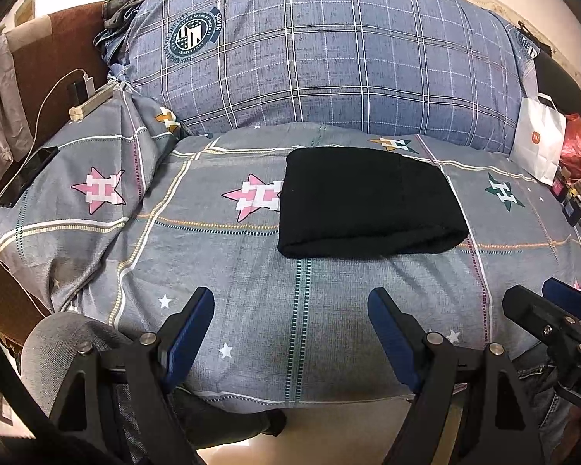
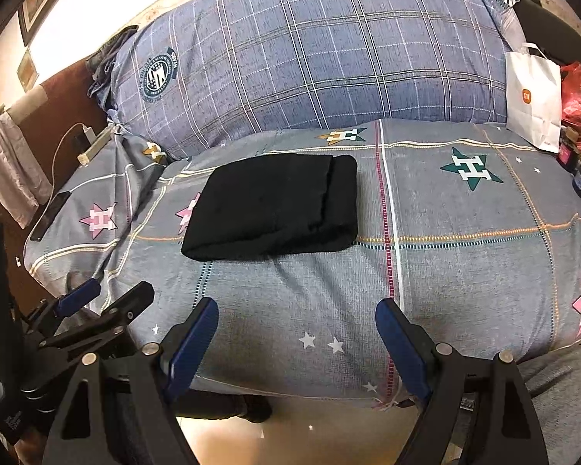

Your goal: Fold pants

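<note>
Black pants (image 1: 368, 201) lie folded into a compact rectangle on the grey star-patterned bedsheet (image 1: 251, 290); in the right wrist view the same pants (image 2: 275, 205) sit left of centre, layered edges on their right side. My left gripper (image 1: 290, 302) hovers open over the near edge of the bed, well short of the pants, nothing between its blue pads. My right gripper (image 2: 296, 312) is likewise open and empty, near the bed's front edge. Each gripper shows in the other's view: the right gripper (image 1: 550, 302) at the right, the left gripper (image 2: 112, 294) at the left.
A large blue plaid pillow (image 1: 321, 50) fills the back of the bed. A phone (image 1: 27, 182) and a power strip (image 1: 93, 102) with cable lie at the left. A white paper bag (image 1: 538, 147) and a red bag (image 1: 575, 151) stand at the right. Floor (image 1: 329, 434) shows below.
</note>
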`<control>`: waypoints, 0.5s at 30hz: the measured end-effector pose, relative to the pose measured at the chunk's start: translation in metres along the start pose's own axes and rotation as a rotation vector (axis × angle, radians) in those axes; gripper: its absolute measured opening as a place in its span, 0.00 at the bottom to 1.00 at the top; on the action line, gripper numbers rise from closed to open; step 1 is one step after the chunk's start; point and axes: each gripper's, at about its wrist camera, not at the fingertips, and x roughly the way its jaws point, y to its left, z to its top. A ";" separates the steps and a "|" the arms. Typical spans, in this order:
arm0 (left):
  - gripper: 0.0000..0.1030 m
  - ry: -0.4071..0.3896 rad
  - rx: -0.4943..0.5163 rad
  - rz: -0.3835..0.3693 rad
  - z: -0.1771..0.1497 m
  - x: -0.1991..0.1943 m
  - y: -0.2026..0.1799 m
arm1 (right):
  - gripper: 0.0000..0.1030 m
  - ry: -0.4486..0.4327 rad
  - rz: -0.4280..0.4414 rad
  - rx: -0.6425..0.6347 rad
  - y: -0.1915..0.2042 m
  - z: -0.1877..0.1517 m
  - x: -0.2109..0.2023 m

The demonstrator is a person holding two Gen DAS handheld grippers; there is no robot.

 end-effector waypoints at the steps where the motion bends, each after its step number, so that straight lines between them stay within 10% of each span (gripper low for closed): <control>1: 0.80 -0.001 0.000 -0.002 0.000 0.000 0.000 | 0.83 -0.001 0.001 0.001 0.000 0.000 0.000; 15: 0.80 -0.040 -0.037 -0.012 0.004 -0.021 0.021 | 0.83 -0.028 -0.004 -0.016 0.017 0.007 -0.016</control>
